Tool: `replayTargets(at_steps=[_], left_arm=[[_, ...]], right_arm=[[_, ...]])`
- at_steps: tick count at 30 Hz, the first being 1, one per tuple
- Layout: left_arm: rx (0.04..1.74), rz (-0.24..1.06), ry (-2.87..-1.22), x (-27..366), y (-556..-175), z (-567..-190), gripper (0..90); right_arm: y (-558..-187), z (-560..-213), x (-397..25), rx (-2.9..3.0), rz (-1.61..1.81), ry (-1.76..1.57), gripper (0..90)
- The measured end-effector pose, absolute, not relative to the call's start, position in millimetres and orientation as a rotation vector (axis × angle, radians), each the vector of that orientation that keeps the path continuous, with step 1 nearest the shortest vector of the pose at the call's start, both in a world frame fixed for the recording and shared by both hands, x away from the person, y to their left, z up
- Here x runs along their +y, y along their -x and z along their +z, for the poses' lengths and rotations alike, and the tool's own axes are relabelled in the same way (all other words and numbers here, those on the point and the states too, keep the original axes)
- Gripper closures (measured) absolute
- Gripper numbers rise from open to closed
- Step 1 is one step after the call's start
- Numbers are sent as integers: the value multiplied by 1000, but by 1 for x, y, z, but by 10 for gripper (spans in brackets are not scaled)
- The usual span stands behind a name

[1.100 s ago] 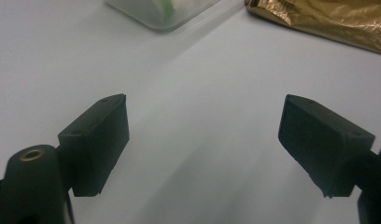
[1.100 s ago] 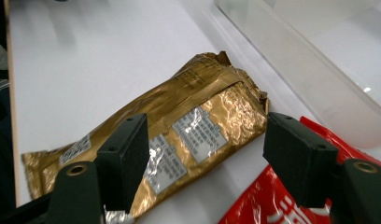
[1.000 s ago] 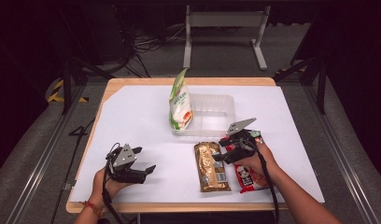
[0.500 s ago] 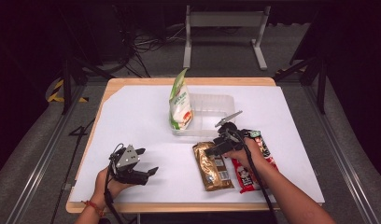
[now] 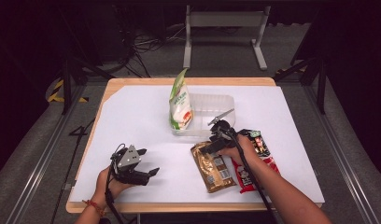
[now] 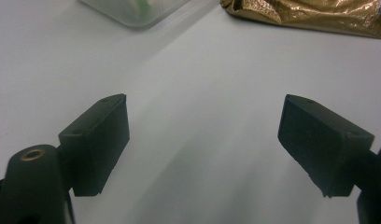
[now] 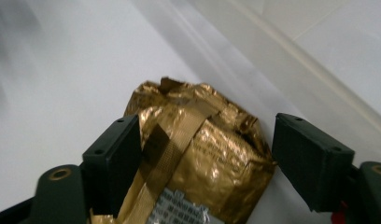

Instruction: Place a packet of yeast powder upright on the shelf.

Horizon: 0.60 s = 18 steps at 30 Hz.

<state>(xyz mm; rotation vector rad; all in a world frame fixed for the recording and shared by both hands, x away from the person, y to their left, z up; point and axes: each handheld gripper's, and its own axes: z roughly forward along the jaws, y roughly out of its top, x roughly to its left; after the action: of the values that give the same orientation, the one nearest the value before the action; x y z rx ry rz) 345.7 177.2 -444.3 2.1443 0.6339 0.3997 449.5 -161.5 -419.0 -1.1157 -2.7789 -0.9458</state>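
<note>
One green pouch [image 5: 179, 103] upright, seemingly inside clear tub [image 5: 216, 103].

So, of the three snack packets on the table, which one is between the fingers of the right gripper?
The gold packet, lying flat beside the red packet. The right gripper straddles its top end, open. The green-and-white packet stands upright in the clear tray.

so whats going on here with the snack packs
A person works at a white-covered table with a gripper in each hand. The right gripper has its jaws open around the top end of a gold packet, not yet closed on it. The left gripper rests open, apart from it. A green-and-white bag stands in a clear tub; a red packet lies beside the gold one.
</note>
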Motion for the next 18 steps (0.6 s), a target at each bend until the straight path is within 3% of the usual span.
replayTargets(at_steps=[9,15,18], left_arm=[[615,389,-2160,175,-345,-445,177],[607,383,-2180,173,-345,-446,184],[604,389,-2188,173,-345,-447,185]], right_arm=[[-447,-424,-146,-2808,-875,1157,267],[-449,-423,-149,-2810,-875,1167,368],[-449,-422,-152,-2790,-887,1173,531]])
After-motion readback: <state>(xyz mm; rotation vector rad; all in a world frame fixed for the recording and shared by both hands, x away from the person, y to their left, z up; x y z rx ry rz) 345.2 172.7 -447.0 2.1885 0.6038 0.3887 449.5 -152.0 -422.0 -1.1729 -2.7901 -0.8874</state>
